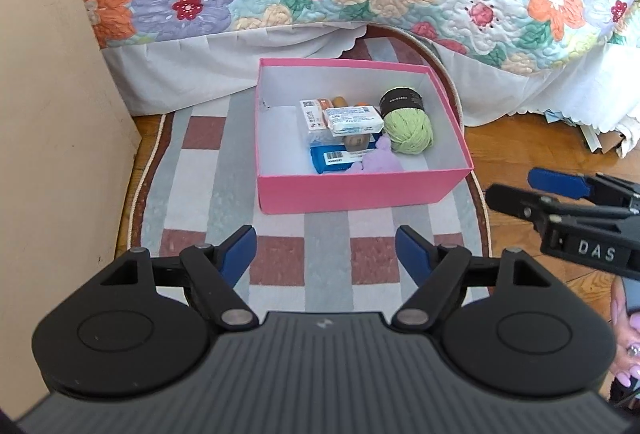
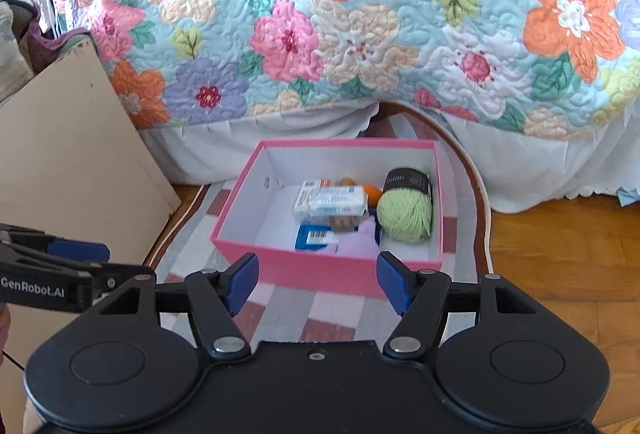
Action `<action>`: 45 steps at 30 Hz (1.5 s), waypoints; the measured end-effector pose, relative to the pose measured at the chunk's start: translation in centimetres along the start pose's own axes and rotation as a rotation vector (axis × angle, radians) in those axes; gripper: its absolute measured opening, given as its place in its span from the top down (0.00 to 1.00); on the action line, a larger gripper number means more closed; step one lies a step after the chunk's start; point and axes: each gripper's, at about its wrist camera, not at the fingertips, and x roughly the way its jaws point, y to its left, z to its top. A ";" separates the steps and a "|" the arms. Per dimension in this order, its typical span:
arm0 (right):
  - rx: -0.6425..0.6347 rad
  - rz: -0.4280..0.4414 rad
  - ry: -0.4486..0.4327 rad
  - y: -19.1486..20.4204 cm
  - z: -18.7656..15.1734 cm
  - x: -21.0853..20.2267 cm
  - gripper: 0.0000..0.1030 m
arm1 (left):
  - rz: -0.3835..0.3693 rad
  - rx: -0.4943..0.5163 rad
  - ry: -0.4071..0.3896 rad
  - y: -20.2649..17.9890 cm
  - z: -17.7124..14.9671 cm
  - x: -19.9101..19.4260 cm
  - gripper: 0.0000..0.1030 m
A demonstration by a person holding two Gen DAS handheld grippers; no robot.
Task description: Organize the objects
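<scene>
I see left gripper [image 1: 325, 254] jaws apart, holding nothing; right gripper [image 2: 317, 284] jaws apart too, also bare; "DAS" reads on the right unit's side, "GenRobot.AI" on the left's; ahead on the checked rug [image 1: 280, 262], pink box [image 1: 360, 190] holds green yarn ball [image 1: 408, 132], barcode-labelled white packet [image 1: 352, 120], blue packet [image 1: 334, 160], lilac item [image 1: 382, 160]; label text unreadable.
</scene>
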 end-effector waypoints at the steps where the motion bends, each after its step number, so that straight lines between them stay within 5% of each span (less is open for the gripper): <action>1: -0.003 -0.001 0.012 0.1 -0.2 -0.1 0.32 | 0.003 0.001 -0.001 0.0 -0.2 -0.1 0.26; 6: -0.025 -0.016 0.031 0.6 -1.1 -0.8 0.29 | 0.009 -0.008 0.006 0.3 -1.1 -0.5 0.26; 11: -0.046 -0.030 0.033 1.0 -1.7 -1.5 0.13 | 0.034 -0.014 0.007 0.6 -1.7 -0.6 0.24; 20: -0.071 -0.076 0.067 1.7 -2.2 -1.7 0.13 | 0.058 -0.015 0.008 0.9 -2.2 -0.7 0.17; 26: -0.065 -0.091 0.093 1.9 -2.4 -1.5 0.13 | 0.069 -0.016 -0.009 1.0 -2.4 -1.2 0.01; 45: -0.046 -0.133 0.139 1.5 -2.8 -1.9 0.13 | 0.112 -0.043 0.111 1.4 -3.2 -0.1 0.00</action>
